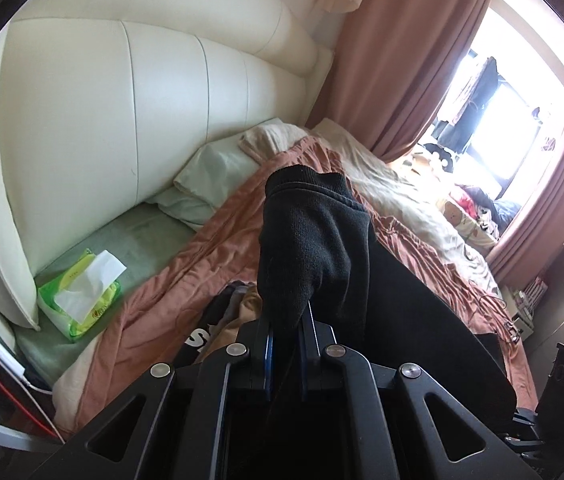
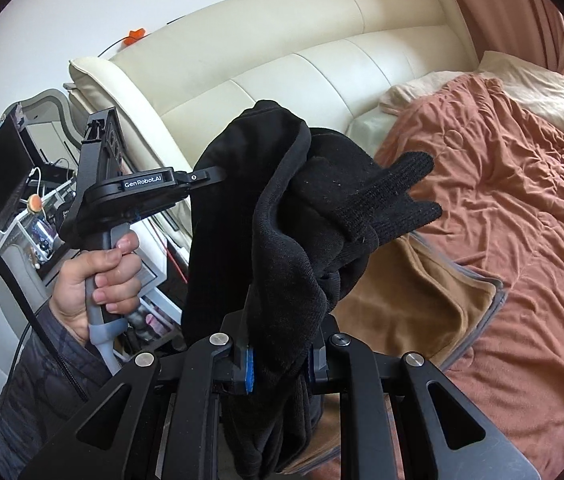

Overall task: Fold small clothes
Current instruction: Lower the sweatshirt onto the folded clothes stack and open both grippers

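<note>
A black knit glove [image 1: 305, 236] hangs in the air above the bed, and my left gripper [image 1: 287, 320] is shut on its lower part, with the fingertips buried in the knit. In the right wrist view the glove [image 2: 389, 196] sticks out to the right, wrapped in a smoother black cloth [image 2: 278, 248]. My right gripper [image 2: 282, 364] is shut on that cloth between its blue pads [image 2: 248, 366]. A hand [image 2: 98, 276] holds the left gripper [image 2: 208, 176] from the left, its fingers reaching into the black bundle.
Below lies a bed with a rumpled terracotta quilt [image 2: 521, 200] and a tan folded cloth [image 2: 409, 300]. A green tissue pack [image 1: 78, 292] and a pale pillow [image 1: 210, 176] rest by the cream headboard [image 1: 102, 120]. A cluttered side table [image 2: 30, 200] stands at the left.
</note>
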